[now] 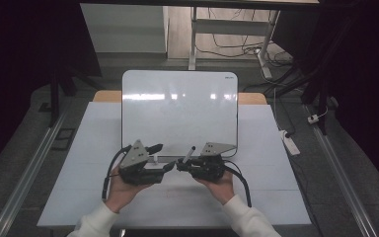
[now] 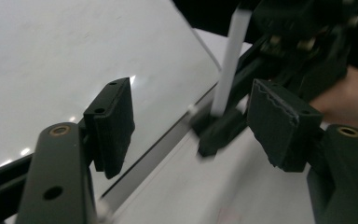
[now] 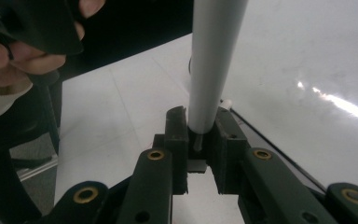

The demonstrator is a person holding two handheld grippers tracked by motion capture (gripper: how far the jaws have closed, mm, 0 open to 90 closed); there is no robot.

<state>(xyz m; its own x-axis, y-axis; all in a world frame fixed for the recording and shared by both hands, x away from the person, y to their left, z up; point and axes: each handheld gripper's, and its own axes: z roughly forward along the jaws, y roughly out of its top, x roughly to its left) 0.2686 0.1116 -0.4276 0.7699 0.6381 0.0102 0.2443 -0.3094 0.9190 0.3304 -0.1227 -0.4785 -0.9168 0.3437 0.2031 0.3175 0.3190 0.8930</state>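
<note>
Right hand-held gripper (image 3: 199, 140) clamps our white marker (image 3: 214, 60) upright; left hand-held gripper (image 2: 191, 126) gapes wide beside the whiteboard (image 1: 177, 108)

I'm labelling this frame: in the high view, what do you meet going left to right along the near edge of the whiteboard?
Left tool → marker → right tool, shut on the marker, all before the whiteboard.

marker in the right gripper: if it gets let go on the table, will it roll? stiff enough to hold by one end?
The marker looks like a smooth round tube, so it would probably roll. It stands straight from the right gripper, clamped at one end, so it is likely rigid and light. The smooth barrel may slip.
</note>
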